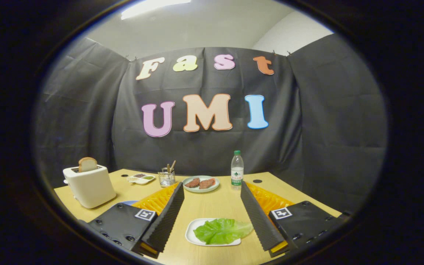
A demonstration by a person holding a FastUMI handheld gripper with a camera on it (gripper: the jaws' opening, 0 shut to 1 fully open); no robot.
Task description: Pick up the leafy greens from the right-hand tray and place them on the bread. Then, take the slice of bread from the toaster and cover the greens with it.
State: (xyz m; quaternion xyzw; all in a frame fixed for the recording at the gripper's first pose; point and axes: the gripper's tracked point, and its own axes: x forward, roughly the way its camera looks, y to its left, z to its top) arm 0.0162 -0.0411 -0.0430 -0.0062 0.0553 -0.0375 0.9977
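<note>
Fingers held wide apart above the table, the leafy greens lying on a white tray between them; the limp leaf could slip or tear if pinched at its edge.

The toaster swallowed the lower part of the bread slice, so only its rounded top stood out of the slot. The left finger covered most of a blue thing on the table beside the toaster. What lay in the small divided dish was too tiny to make out. The gripper stood wide open, its body cut off below.
</note>
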